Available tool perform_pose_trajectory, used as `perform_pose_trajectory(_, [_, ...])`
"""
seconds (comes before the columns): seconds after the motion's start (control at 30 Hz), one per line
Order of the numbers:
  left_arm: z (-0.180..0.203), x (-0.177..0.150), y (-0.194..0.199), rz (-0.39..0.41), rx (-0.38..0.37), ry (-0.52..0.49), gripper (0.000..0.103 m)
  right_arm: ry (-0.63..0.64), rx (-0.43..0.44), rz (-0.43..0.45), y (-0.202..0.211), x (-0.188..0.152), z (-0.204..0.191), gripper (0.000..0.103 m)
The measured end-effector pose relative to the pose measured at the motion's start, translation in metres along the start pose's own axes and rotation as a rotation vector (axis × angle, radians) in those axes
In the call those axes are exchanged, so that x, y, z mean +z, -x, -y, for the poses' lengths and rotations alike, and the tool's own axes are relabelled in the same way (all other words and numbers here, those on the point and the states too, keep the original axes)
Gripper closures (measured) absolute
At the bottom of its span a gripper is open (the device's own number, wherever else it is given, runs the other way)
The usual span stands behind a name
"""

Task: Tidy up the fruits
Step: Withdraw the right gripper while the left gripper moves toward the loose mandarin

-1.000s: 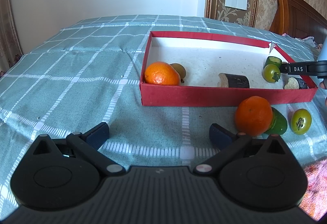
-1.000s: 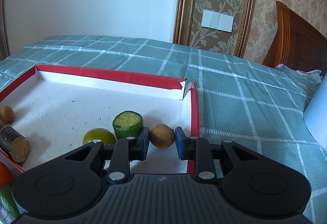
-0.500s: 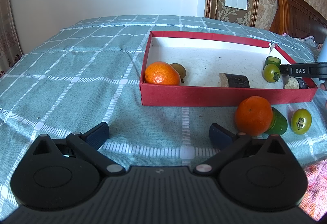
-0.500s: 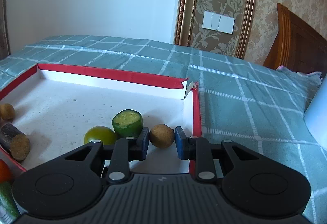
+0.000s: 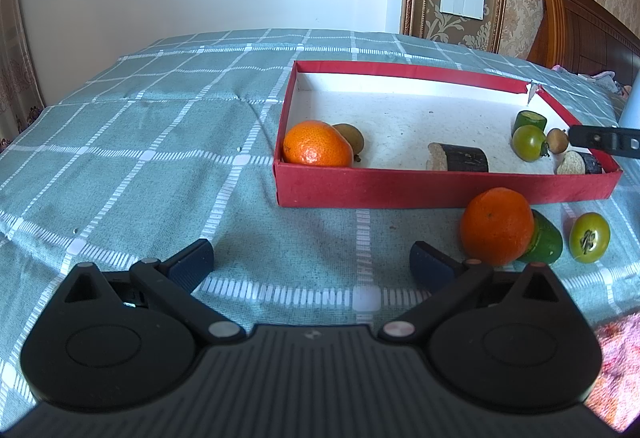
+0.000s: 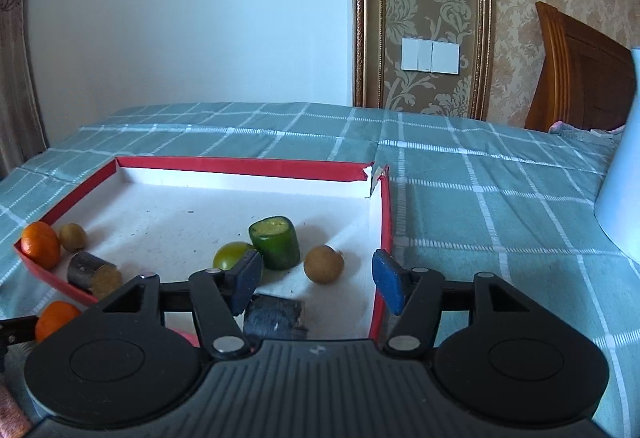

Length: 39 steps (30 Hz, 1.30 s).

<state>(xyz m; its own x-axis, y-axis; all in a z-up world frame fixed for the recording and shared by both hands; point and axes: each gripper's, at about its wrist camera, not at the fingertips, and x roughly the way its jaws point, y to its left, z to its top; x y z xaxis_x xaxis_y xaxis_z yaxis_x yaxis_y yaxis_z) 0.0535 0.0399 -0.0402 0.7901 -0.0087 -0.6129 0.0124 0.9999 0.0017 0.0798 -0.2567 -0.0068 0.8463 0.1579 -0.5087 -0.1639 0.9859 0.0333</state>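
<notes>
A red box with a white floor lies on the checked cloth. In it are an orange, a brown kiwi, a dark log piece, a green tomato, a green cut piece, a small brown fruit and another dark piece. Outside its front wall lie an orange, a green piece and a green tomato. My left gripper is open and empty above the cloth. My right gripper is open above the box's right end, the small brown fruit lying free below it.
A white object stands on the cloth to the right of the box. A wooden headboard is at the far right. A pink patterned cloth lies at the near right. The box's far right corner is torn.
My right gripper has opened, let go of the small brown fruit in the box, and lifted back. The left gripper has not moved.
</notes>
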Motion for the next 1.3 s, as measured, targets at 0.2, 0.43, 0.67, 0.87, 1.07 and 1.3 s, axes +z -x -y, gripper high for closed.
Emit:
perform_pose_trajectory(0.2, [0.0,0.0,0.0,0.0,0.0,0.0,0.0,-0.04,-0.008,0.022,0.03,-0.016,0.008,0.032])
perform_pose_trajectory(0.43, [-0.002,-0.001,0.002,0.008,-0.014,0.01,0.0,-0.06,-0.044,0.019,0.048,-0.04,0.018,0.025])
perform_pose_trajectory(0.67, [0.007,-0.004,0.018,0.047,-0.09,0.02,0.0,-0.042,-0.047,-0.006,0.045,-0.043,0.015,0.024])
perform_pose_trajectory(0.87, [0.016,0.005,0.026,0.077,-0.16,0.071,0.0,-0.025,-0.052,-0.022,0.043,-0.045,0.011,0.022])
perform_pose_trajectory(1.07, [0.033,0.015,0.02,0.048,-0.178,0.108,0.0,-0.022,-0.055,-0.033,0.043,-0.046,0.01,0.022])
perform_pose_trajectory(1.3, [0.049,0.022,0.012,0.01,-0.087,0.127,0.0,-0.019,-0.06,-0.042,0.043,-0.046,0.01,0.022])
